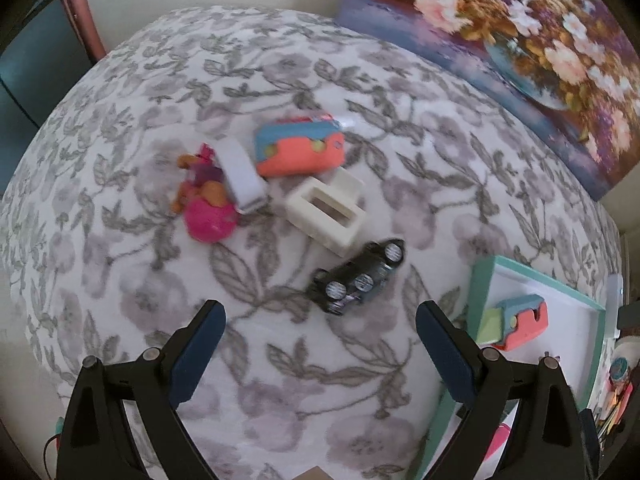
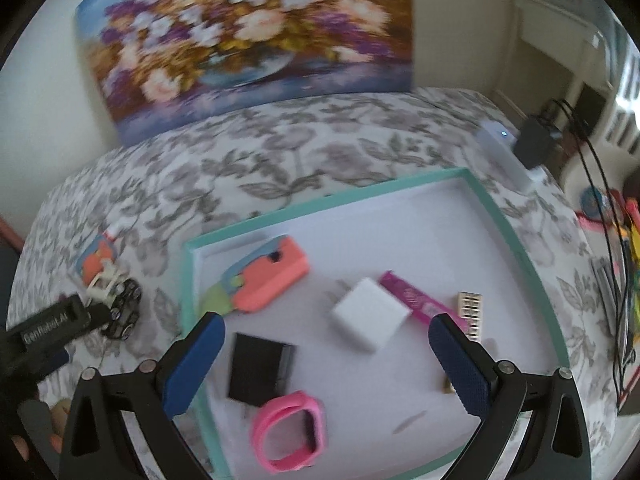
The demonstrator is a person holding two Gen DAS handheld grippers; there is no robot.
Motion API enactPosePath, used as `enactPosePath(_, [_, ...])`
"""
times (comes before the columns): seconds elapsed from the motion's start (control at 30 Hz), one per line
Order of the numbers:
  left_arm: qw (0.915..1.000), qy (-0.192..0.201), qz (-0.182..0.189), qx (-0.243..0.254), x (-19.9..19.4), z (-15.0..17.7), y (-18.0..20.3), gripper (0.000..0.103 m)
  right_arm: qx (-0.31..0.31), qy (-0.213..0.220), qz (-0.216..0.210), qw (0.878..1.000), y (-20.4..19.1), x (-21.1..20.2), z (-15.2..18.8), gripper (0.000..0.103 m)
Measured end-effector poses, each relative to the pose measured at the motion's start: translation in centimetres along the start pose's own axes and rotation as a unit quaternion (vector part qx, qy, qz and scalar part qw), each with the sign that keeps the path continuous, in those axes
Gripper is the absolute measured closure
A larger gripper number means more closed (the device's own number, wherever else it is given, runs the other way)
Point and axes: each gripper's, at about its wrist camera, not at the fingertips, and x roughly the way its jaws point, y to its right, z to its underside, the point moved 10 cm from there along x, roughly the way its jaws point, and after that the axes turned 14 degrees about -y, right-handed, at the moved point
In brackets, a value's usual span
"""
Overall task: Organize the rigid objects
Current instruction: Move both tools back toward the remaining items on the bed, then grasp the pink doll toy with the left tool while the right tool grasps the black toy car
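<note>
On the floral bedspread, a black toy car point(image 1: 358, 276) lies upturned just ahead of my open left gripper point(image 1: 320, 320). Beyond it sit a cream plastic holder point(image 1: 326, 210), a coral-and-blue toy point(image 1: 300, 146), a white bar point(image 1: 242, 174) and a pink toy point(image 1: 208, 200). My right gripper point(image 2: 326, 336) hangs open over the teal-rimmed tray point(image 2: 516, 224). Inside the tray lie a coral toy point(image 2: 268, 276), a white charger point(image 2: 370, 314), a black box point(image 2: 258, 368), a pink band point(image 2: 290, 430), a magenta stick point(image 2: 416, 298) and a small keyboard piece point(image 2: 470, 312).
A flower painting point(image 2: 248, 40) leans against the wall behind the bed. A white device point(image 2: 506, 152) with a black plug and cables sits at the bed's right edge. The left gripper's black body point(image 2: 52, 328) shows in the right wrist view, near the black car point(image 2: 122, 308).
</note>
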Motion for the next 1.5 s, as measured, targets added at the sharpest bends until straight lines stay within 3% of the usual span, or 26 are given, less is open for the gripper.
enactPosePath(0.43, [0.9979,0.036,-0.003,-0.054,-2.6,-2.2,-7.8,0.007,-0.088,-0.001,-0.006,0.996,-9.2,0.1,2.0,0.0])
enactPosePath(0.7, [0.9937,0.04,0.008,-0.104,-2.7,-3.9,-13.1,0.007,-0.119,-0.008,-0.04,0.992,-13.8,0.6,2.5,0.0])
enactPosePath(0.93, [0.9945,0.026,0.047,-0.09,-1.1,-5.2,-12.4,0.007,-0.135,-0.009,-0.064,0.989,-16.7,1.1,2.2,0.001])
enactPosePath(1.07, [0.9953,0.02,0.064,-0.07,0.2,-5.8,-11.1,0.007,-0.14,-0.018,-0.072,0.987,-18.1,2.2,1.8,0.014])
enactPosePath(1.3, [0.9965,0.026,0.06,-0.051,2.4,-6.9,-10.3,0.007,-0.137,-0.037,-0.073,0.987,-19.3,4.4,1.4,0.02])
enactPosePath(1.5, [0.9945,0.019,0.087,-0.056,3.5,-7.2,-10.2,0.01,-0.14,-0.049,-0.073,0.986,-20.2,6.0,1.1,0.027])
